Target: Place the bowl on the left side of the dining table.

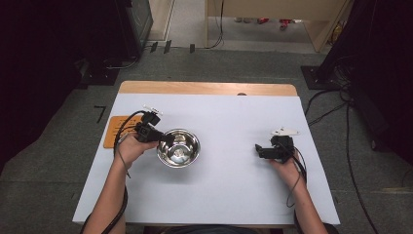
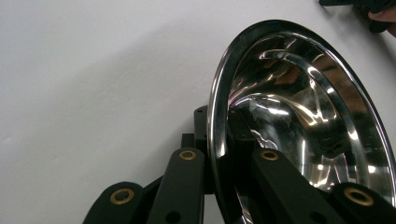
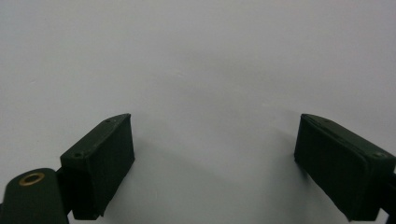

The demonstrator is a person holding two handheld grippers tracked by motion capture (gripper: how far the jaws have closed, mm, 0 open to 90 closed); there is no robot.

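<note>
The steel bowl (image 1: 178,147) stands on the white table (image 1: 229,185), a little left of the middle. The left gripper (image 1: 164,138) is clamped on the bowl's rim at about 9 o'clock; in the left gripper view, one jaw is inside the bowl (image 2: 303,116) and one outside. The right gripper (image 1: 259,150) is well apart at the bowl's 3 o'clock, its jaws wide apart over bare table, holding nothing.
</note>
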